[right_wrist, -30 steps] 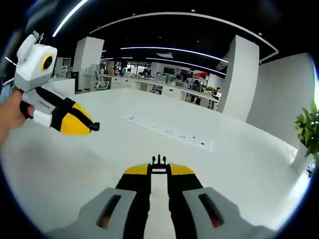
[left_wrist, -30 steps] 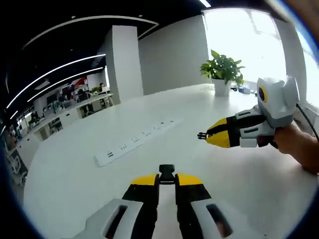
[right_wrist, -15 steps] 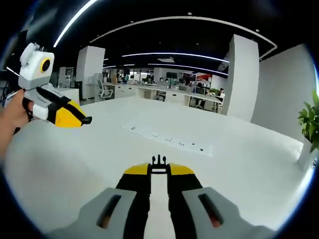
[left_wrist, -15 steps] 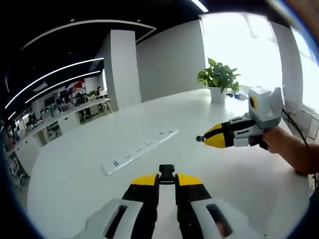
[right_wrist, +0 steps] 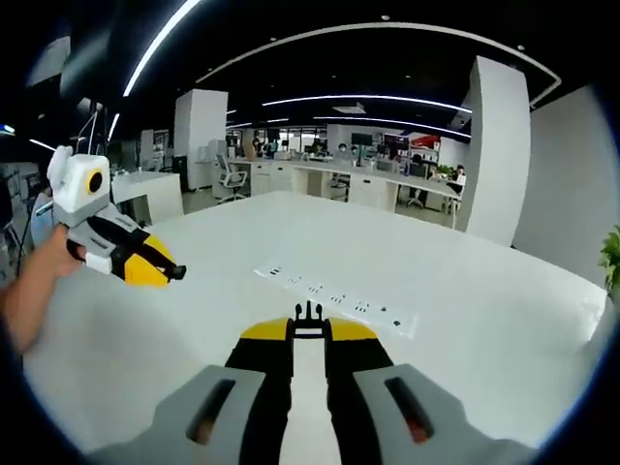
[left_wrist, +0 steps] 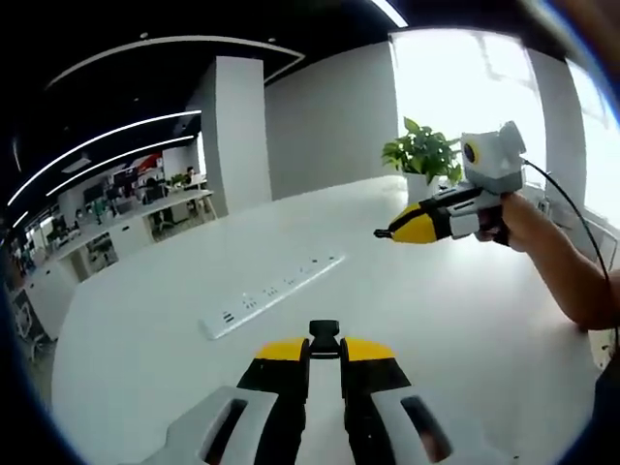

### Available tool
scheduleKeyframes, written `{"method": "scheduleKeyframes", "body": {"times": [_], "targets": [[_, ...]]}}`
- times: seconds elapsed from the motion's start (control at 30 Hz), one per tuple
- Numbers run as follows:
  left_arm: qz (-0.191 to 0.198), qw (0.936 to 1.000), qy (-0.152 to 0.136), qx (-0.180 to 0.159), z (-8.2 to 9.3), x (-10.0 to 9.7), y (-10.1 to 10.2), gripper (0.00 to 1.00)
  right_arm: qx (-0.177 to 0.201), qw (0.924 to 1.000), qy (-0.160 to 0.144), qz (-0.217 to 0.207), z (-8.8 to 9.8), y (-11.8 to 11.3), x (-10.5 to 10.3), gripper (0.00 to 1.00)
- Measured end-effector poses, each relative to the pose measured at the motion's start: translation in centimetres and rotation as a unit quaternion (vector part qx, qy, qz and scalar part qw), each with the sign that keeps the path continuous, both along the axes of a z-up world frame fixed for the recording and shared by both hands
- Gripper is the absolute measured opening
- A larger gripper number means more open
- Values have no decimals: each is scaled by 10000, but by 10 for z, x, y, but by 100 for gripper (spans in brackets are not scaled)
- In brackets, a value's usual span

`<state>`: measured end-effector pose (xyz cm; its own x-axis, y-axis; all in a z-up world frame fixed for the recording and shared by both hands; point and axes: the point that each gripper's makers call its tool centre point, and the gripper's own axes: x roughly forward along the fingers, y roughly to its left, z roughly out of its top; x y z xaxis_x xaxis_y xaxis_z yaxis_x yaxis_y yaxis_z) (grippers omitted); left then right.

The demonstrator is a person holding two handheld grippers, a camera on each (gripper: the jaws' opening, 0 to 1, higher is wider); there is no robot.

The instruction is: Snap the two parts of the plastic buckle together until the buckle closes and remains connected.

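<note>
Buckle halves [left_wrist: 324,335] [right_wrist: 308,312] pinched at jaw-tips.

right tool [right_wrist: 309,327] clamps pronged buckle part [right_wrist: 308,313] | left tool [right_wrist: 175,274] apart

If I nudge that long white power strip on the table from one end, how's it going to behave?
The power strip lies flat on the smooth white table, so it would probably slide and pivot rather than tip or roll. Its long straight body looks rigid, so bending seems unlikely. Whether a cord would hold it back can't be told.
</note>
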<state>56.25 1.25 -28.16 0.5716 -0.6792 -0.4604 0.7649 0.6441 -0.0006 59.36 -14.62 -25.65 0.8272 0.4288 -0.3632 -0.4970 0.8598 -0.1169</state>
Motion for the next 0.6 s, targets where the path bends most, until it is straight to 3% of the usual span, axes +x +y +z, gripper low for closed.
{"method": "scheduleKeyframes", "body": {"times": [0.17,0.23,0.6], "targets": [[-150,9999,-11,-26,3,-2,-2,11,-89,9999,31,134,-1,4,-5,11],[-233,9997,-100,-2,6,-3,-4,11,-126,9984,39,547,1,17,-13,11],[-572,9982,-156,129,12,-21,-12,11,-135,9976,-7,683,10,23,-26,11]]}}
